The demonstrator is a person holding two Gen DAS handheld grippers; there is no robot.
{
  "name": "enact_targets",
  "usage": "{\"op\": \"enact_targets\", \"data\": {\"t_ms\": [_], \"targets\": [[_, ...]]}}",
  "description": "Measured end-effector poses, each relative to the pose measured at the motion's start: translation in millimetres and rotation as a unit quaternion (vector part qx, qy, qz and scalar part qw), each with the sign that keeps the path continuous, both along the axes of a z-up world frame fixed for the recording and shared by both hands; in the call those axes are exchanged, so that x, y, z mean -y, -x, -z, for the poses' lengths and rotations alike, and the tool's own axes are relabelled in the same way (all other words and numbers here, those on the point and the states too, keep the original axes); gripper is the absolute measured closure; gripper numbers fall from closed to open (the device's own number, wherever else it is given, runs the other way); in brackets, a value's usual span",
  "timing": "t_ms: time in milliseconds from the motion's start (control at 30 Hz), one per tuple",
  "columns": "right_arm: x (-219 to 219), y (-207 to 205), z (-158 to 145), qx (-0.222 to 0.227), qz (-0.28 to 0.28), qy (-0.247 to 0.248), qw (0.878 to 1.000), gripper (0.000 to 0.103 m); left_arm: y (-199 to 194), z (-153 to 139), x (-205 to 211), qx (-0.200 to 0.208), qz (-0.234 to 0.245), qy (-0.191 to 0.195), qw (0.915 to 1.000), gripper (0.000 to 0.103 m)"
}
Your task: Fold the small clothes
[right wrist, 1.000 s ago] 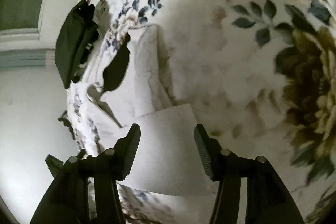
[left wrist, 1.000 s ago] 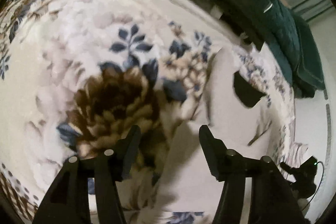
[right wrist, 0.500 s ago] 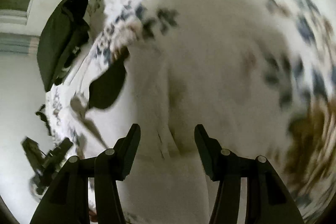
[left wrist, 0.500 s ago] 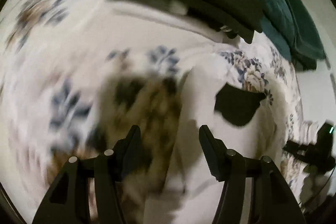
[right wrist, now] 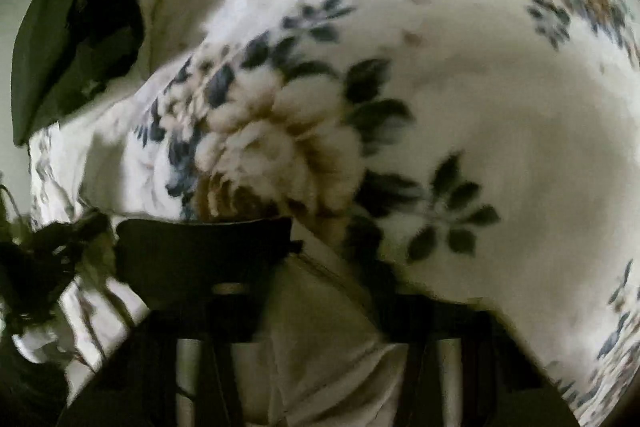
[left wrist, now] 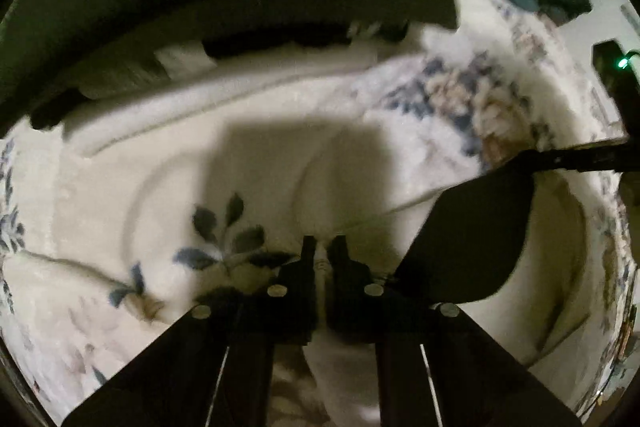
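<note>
Left wrist view: left gripper point(left wrist: 323, 247) is clenched on a pinch of the white garment point(left wrist: 560, 247), which lies on the floral blanket point(left wrist: 460, 95) and runs from the fingers rightward and down the frame; a black patch point(left wrist: 472, 239) sits on it.

Right wrist view, blurred: right gripper point(right wrist: 320, 267) is clenched on the garment's point(right wrist: 320, 327) edge, cloth trailing down the frame toward the camera over the blanket point(right wrist: 500, 87).

Left gripper point(left wrist: 323, 250): matte black, two narrow fingers point(left wrist: 308, 255) on angular black arms, round silver screw heads at the joints. Right gripper point(right wrist: 316, 307): black too, blurred; pale grey bars show below.
</note>
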State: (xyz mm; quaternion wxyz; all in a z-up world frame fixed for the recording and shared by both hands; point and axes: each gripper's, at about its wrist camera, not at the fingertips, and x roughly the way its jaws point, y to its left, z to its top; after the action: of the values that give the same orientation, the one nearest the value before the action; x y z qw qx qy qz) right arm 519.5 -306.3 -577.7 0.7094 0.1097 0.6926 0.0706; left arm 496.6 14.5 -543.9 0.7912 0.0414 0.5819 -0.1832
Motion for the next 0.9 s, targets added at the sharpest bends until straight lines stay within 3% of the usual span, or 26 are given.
{"op": "enact_targets", "data": {"t_ms": [167,233,367,500,633,800,900], "targets": [[4.9,23.0,-44.0,0.060,0.030,-0.029,0.997,0.098,32.8,-45.6,-22.1,0.038,-0.029,0.035,0.9982,0.099],[6.2,44.5,-73.5,0.088,0.040,-0.039,0.995,0.098,48.4,-61.9,-22.2,0.053,-0.035,0.028,0.9976,0.099],[-1.2,92.9,-118.5,0.119,0.043,-0.037,0.991,0.098,108.7,-95.5,-35.6,0.069,-0.052,0.044,0.9953,0.099],[-19.0,158.3,-146.0,0.128,0.041,-0.038,0.990,0.098,174.3,-107.0,-32.5,0.059,-0.060,0.061,0.9946,0.099],[-25.0,242.5,-137.5,0.094,0.047,-0.029,0.994,0.098,242.6,-94.0,-29.5,0.022,-0.069,0.054,0.9959,0.099],[-32.1,313.0,-96.6,0.036,0.037,-0.016,0.999,0.098,286.4,-61.4,-33.9,-0.039,-0.083,0.055,0.9943,0.098],[-31.6,345.8,-67.0,-0.022,0.038,-0.024,0.999,0.098,302.0,-51.3,-45.6,-0.073,-0.096,0.051,0.9914,0.094]]}}
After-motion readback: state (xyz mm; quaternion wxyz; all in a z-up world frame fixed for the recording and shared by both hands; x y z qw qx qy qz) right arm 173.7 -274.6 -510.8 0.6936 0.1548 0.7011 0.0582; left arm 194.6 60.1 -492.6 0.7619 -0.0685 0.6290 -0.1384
